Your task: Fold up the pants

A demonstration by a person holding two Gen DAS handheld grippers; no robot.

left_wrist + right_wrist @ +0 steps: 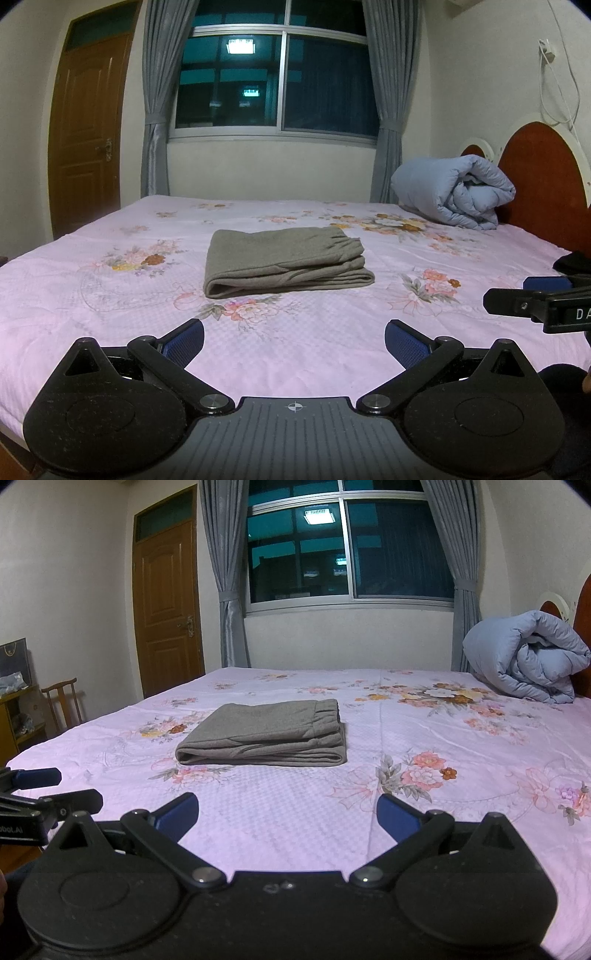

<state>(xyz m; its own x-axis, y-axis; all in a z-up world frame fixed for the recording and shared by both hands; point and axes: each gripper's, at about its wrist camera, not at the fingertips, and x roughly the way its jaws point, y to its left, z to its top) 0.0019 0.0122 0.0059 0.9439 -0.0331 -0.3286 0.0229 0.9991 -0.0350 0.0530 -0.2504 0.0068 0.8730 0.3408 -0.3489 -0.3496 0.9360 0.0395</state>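
— How did the left tongs (294,341) stand?

— Spread wide, blue pads (186,341) angled apart and gripping nothing, pointed forward and held level and low.

— And the right tongs (287,814)?

— The same: jaws wide apart, nothing between the blue pads (397,818), aimed straight ahead.

— Could each see the other?

— Yes. In the left wrist view the right tongs (532,295) poked in from the right edge; in the right wrist view the left tongs (48,788) reached in from the left edge. They sat side by side, near but apart.
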